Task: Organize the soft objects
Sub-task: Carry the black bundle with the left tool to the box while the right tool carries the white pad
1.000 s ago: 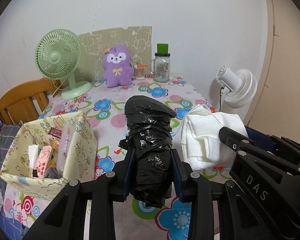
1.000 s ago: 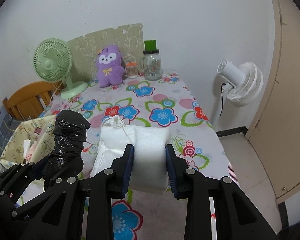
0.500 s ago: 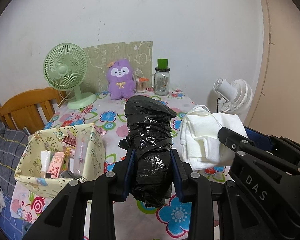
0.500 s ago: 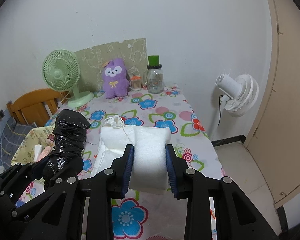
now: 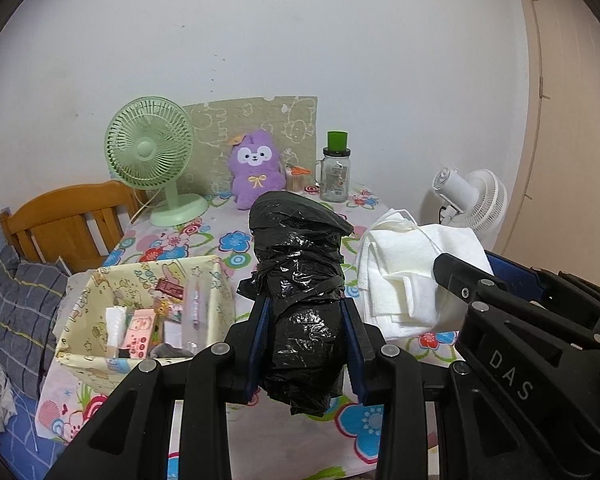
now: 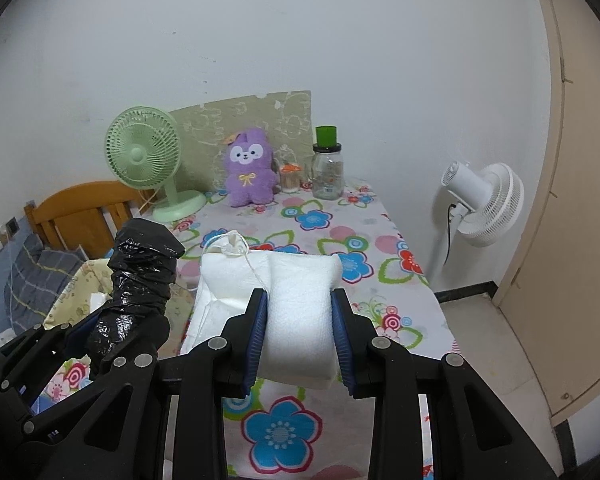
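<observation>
Bundle [image 5: 300,304] left of folded cloth [image 5: 404,268]

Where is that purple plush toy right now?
The purple plush sits at the table's far end against the wall, between the green fan and the glass jar.

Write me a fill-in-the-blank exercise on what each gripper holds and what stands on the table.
1. The left gripper is shut on a roll of crumpled ____ plastic bags.
2. The right gripper clamps a folded ____ cloth between its jaws.
3. At the far edge of the table, the purple plush toy sits between the glass jar and a green ____.

Missing words: black; white; fan
</observation>
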{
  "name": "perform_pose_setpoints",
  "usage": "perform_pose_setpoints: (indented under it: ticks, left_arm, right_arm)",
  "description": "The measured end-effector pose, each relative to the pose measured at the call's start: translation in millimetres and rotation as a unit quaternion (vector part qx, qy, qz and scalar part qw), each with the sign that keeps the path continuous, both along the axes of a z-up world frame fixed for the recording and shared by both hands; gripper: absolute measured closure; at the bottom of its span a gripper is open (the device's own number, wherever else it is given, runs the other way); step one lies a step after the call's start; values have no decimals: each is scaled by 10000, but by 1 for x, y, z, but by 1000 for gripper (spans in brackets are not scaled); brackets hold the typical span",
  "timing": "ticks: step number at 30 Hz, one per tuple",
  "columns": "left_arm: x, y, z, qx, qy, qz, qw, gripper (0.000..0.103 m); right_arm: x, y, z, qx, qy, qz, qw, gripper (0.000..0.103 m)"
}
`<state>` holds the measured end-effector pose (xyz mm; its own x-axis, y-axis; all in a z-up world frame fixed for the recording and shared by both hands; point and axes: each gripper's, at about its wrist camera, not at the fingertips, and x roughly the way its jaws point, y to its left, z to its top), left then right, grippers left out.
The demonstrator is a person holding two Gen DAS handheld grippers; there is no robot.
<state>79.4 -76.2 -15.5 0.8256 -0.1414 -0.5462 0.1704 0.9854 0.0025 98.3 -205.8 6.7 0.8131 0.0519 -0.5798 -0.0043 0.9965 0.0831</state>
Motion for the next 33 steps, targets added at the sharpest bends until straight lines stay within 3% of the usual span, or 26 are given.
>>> perform_pose_setpoints:
  ticks: [33]
  left_arm:
    - [37,102,-7,-15,149,683,9976,68]
  right_arm:
    - [47,109,-8,-37,125,767,9970,68]
